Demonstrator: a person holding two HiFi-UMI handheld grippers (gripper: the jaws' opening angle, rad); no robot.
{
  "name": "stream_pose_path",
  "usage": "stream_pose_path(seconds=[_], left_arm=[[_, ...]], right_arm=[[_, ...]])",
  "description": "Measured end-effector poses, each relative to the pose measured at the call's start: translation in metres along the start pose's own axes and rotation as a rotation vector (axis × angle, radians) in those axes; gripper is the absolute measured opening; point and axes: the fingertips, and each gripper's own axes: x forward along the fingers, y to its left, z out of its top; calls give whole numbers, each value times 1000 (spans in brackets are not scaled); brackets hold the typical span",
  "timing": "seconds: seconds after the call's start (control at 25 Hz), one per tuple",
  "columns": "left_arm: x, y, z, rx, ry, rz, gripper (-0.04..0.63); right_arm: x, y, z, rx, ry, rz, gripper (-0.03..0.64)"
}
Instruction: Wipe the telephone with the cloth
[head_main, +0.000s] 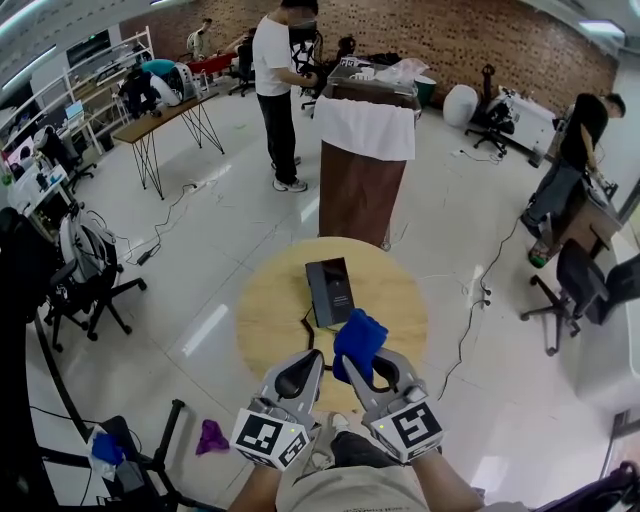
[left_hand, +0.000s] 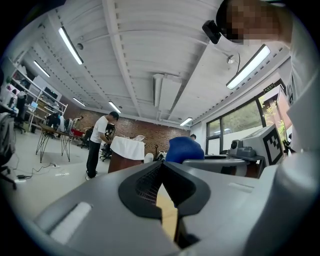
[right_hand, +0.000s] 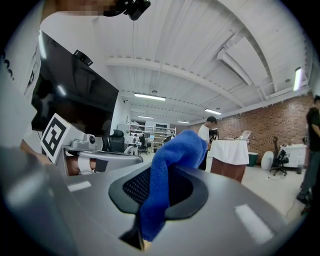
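A dark telephone (head_main: 330, 291) lies flat near the middle of the round wooden table (head_main: 270, 310). My right gripper (head_main: 365, 365) is shut on a blue cloth (head_main: 359, 340), which bunches up out of its tips just short of the phone's near end. In the right gripper view the cloth (right_hand: 165, 175) hangs pinched between the jaws. Close beside it on the left, my left gripper (head_main: 313, 356) is shut with nothing in it. In the left gripper view its jaws meet, and the cloth (left_hand: 185, 149) shows to the right. Both grippers are held level over the table's near edge.
A thin dark cable (head_main: 305, 325) runs from the phone toward me. Beyond the table stands a brown podium (head_main: 360, 190) draped in white, with a person (head_main: 275, 90) beside it. A purple rag (head_main: 211, 436) lies on the floor at lower left, and office chairs stand around.
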Motion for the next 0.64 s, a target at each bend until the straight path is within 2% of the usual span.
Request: stream_pose_path(seconds=[0.36,0.64], left_arm=[[7,-5,-3,14,7,-11,3],[9,-3,-7,-7,16,-5,3]], right_arm=[[-5,-2,-6,1,9,-8,60],[-4,-3,-7,1,7,3,60]])
